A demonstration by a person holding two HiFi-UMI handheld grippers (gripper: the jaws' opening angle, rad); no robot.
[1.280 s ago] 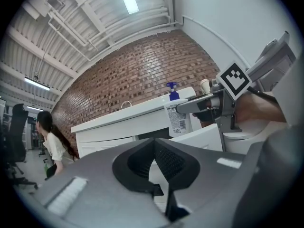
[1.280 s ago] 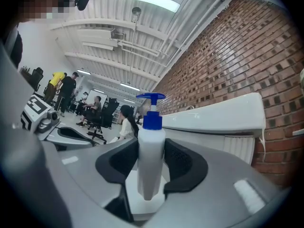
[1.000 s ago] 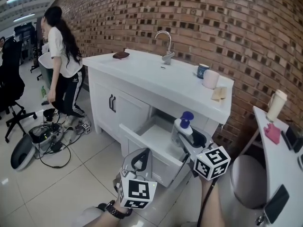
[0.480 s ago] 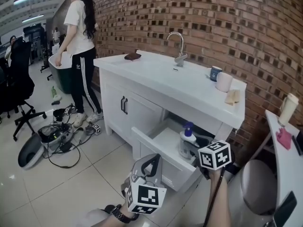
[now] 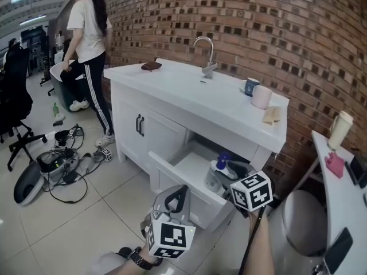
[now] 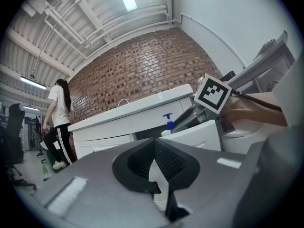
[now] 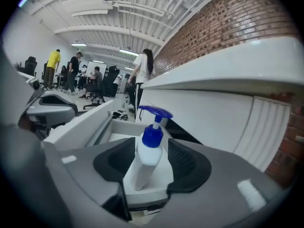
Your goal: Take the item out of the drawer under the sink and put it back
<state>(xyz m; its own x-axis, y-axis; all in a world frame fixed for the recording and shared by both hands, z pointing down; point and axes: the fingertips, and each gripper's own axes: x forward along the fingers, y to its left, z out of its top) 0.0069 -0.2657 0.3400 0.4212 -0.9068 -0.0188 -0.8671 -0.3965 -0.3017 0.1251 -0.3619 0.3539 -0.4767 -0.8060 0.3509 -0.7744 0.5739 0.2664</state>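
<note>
A white pump bottle with a blue top (image 5: 219, 169) leans tilted in the open white drawer (image 5: 175, 175) under the sink counter. My right gripper (image 5: 228, 173) reaches into the drawer, its jaws on either side of the bottle (image 7: 148, 158). Those jaws (image 7: 152, 145) are opening, with a gap showing at the right pad, and the bottle slants toward the left one. Lower down, in front of the drawer, my left gripper (image 5: 172, 198) is shut with nothing in it (image 6: 154, 141). The bottle's pump (image 6: 168, 123) shows past the drawer front in the left gripper view.
The white sink cabinet (image 5: 146, 130) carries a faucet (image 5: 205, 55), a blue cup (image 5: 248, 86), a white cup (image 5: 259, 96) and a dark cloth (image 5: 151, 66). A person (image 5: 86, 33) stands at its left. Cables and gear (image 5: 54, 168) lie on the tiled floor. A toilet (image 5: 304, 219) is at right.
The bottle has gone from upright above the drawer edge to lower and tilted inside the drawer. The right jaws stand wider around it. The person by the cabinet has moved about.
</note>
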